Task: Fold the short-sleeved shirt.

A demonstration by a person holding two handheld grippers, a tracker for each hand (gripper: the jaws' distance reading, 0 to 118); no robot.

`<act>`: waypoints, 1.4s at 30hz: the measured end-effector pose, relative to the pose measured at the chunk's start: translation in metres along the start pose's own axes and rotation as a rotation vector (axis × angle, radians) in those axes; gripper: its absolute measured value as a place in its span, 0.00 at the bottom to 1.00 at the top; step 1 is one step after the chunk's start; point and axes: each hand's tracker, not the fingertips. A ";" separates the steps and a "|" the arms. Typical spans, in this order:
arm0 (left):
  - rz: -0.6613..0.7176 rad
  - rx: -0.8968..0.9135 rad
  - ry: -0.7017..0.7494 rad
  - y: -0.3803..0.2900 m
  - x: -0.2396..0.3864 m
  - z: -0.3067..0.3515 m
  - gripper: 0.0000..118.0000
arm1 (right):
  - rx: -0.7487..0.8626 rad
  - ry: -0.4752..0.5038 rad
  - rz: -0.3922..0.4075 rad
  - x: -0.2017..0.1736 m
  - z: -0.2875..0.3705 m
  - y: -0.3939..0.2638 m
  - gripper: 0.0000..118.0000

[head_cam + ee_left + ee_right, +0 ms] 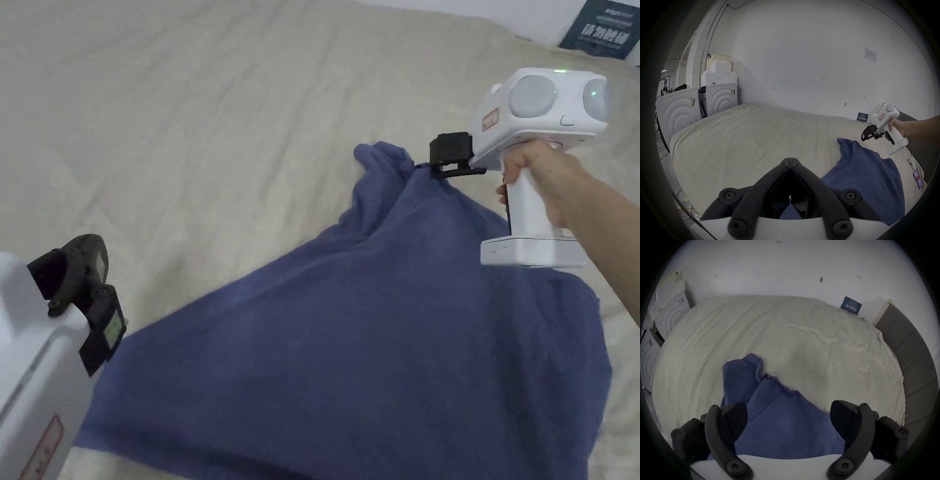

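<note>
Just one blue shirt (375, 325) on bed (187, 125) — two grippers: left gripper (790, 160), right gripper (788, 421).

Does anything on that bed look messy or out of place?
The blue shirt is not lying flat: its far end is bunched and curled over on the bed sheet, with a ridge running down the cloth. The right gripper hangs open above it; the left gripper is shut, holding nothing visible.
</note>
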 end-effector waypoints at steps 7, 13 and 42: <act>0.011 -0.058 0.028 -0.015 0.001 -0.037 0.00 | -0.099 -0.015 -0.008 0.004 -0.060 -0.001 0.72; 0.025 -0.088 0.035 -0.026 0.007 -0.051 0.00 | -0.062 0.001 -0.017 0.006 -0.078 -0.006 0.48; 0.257 -0.694 0.237 -0.050 -0.097 -0.050 0.89 | 0.083 0.032 -0.059 0.016 0.010 -0.014 0.03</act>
